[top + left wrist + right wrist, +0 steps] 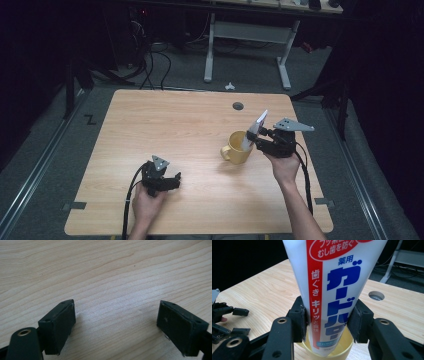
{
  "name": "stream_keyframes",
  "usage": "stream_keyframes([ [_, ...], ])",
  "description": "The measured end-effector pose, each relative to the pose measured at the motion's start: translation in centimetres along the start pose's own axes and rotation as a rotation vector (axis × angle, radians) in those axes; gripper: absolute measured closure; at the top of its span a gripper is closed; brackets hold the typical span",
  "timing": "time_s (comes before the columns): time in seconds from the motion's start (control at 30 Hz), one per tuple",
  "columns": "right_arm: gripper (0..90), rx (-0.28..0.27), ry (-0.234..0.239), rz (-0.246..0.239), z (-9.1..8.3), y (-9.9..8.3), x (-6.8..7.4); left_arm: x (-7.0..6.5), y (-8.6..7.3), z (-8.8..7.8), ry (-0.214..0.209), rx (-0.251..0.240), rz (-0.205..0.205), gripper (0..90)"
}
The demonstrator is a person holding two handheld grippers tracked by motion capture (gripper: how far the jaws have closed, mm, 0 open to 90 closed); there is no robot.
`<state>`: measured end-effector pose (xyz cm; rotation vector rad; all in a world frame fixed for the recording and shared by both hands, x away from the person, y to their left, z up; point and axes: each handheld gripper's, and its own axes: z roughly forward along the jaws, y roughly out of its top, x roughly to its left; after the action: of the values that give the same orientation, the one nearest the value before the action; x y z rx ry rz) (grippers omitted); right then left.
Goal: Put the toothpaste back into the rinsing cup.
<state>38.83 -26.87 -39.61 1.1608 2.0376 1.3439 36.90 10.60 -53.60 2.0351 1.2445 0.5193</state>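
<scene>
The toothpaste tube (329, 290), white with a red stripe and blue lettering, stands tilted with its lower end inside the yellow mug (237, 148), its flat upper end leaning up and away toward the far right corner of the counter (165, 125). The right hand-held gripper (256, 138) is clamped on the tube's lower body, one black pad on each broad face just above the mug's rim, so the tube seems to be partway into the mug rather than let go. The tube looks light and soft: it should dent under a hard squeeze and its glossy skin may slide between the pads, so a moderate hold across the flat faces, near the stiffer end, suits it best. Whether its bottom already touches the floor of the mug is hard to tell, since the mug's wall hides it. The mug sits in the right half of the counter, handle toward the left edge, and probably tips easily if the tube levers against its rim. Near the front edge, left of centre, the left hand-held gripper (115, 327) rests low over bare wood with its jaws apart and nothing between them.
</scene>
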Motion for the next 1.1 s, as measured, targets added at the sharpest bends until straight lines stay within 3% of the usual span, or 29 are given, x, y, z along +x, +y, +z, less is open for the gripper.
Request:
stream_keyframes([
  [0.53, 54.8, 0.056, 0.007, -0.020, 1.6, -0.5, 0.5, 0.0, 0.0, 0.0, 0.000, 0.000, 0.000, 15.7],
  [0.93, 54.8, 0.092, 0.011, 0.007, 2.7, -1.7, 0.1, 0.0, 0.0, 0.0, 0.000, 0.000, 0.000, 15.7],
  [1.1, 54.8, 0.106, 0.011, -0.004, 2.9, -1.7, 0.4, 0.0, 0.0, 0.0, 0.000, 0.000, 0.000, 15.7],
])
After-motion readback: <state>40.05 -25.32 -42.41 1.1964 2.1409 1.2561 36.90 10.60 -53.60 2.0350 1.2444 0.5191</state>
